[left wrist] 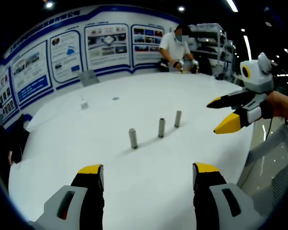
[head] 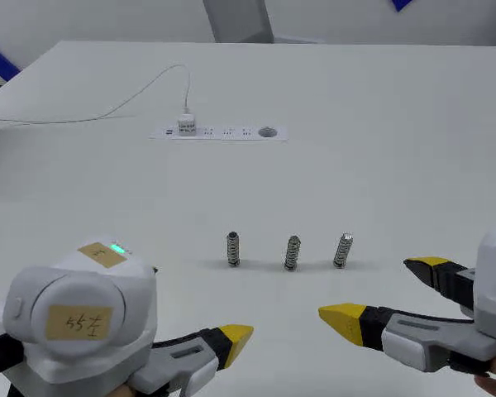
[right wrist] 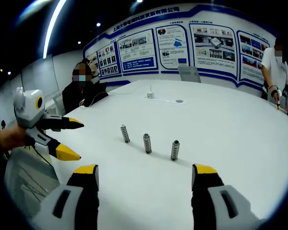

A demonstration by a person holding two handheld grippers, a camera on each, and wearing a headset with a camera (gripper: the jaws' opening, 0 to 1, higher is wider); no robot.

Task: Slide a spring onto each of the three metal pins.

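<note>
Three short metal pins stand upright in a row on the white table (head: pixel 380 149): the left pin (head: pixel 233 248), the middle pin (head: pixel 292 253) and the right pin (head: pixel 342 250). Each has a spring coiled around it; the right pin's bare top sticks out above its coil. The row also appears in the left gripper view (left wrist: pixel 161 127) and in the right gripper view (right wrist: pixel 147 143). My left gripper (left wrist: pixel 146 172) is open and empty, near the table's front edge, left of the row. My right gripper (head: pixel 385 289) is open and empty, in front of and right of the right pin.
A white power strip (head: pixel 219 132) with a plug and a cable (head: pixel 132 98) lies beyond the pins. A person (left wrist: pixel 175 45) stands at the table's far end. Another person (right wrist: pixel 84 86) sits at its side.
</note>
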